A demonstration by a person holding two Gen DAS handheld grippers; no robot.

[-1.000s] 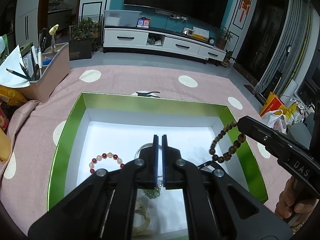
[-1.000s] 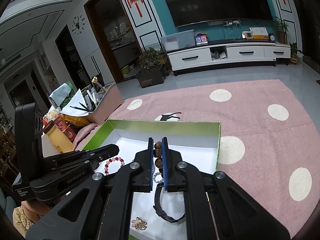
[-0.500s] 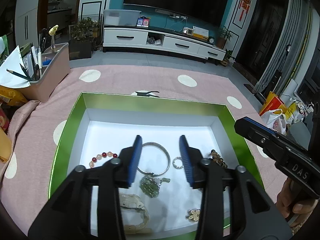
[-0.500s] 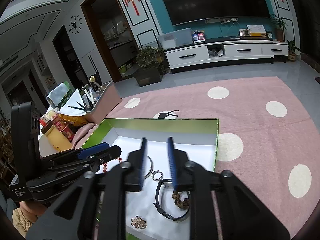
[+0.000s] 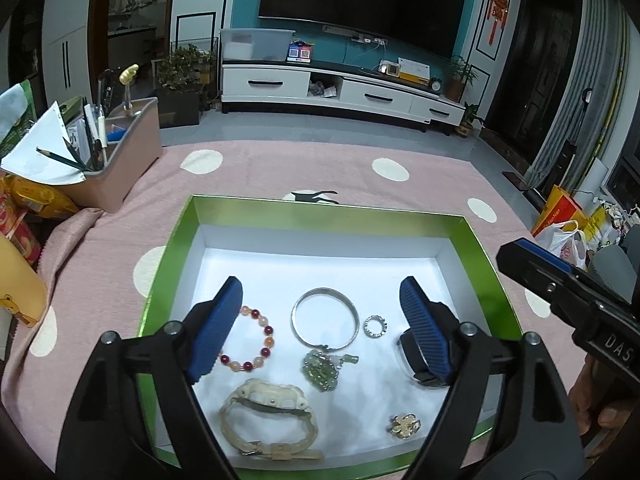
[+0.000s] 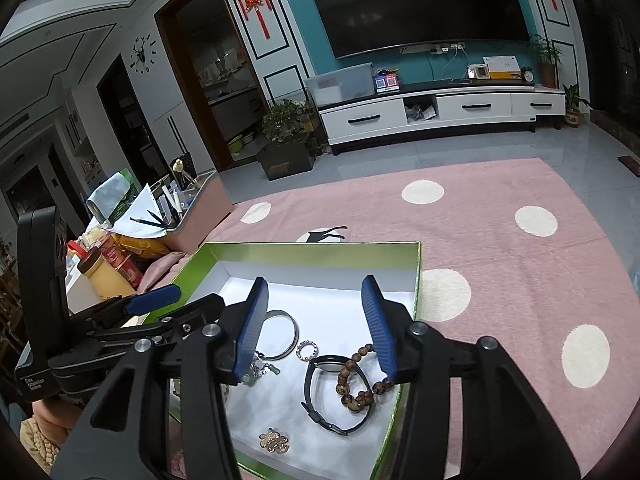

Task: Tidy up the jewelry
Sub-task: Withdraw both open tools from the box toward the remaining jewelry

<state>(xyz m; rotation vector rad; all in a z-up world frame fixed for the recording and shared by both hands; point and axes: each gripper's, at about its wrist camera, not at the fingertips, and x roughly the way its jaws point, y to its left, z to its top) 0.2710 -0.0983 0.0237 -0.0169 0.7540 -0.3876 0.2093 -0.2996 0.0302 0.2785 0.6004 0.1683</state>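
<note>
**A:** Green card walls, white floor: the box sits on a pink cloth with cream dots that covers the surface. All the jewelry I can see lies inside it.

**B:** What is in there?

**A:** From the left wrist view: a red and pale bead bracelet at the left, a silver bangle in the middle, a small silver ring just right of it. A green jade pendant lies below the bangle, touching its lower edge. A cream watch lies nearest the camera, and a gold brooch towards the near right corner.

**B:** And the brown beads?

**A:** The wooden bead bracelet lies draped over the black watch, at the right side of the box.

**B:** The left gripper?

**A:** The left gripper has just been opening; its fingers stand wide apart above the box floor and grip nothing. The bangle and ring show between them, untouched.

**B:** The right one?

**A:** The right gripper has also just been opening, about half spread. The wooden beads lie below and close by the right-hand pad; the fingers hold nothing.

**B:** Anything beside the box?

**A:** A pink organiser with pens at the far left.
</note>
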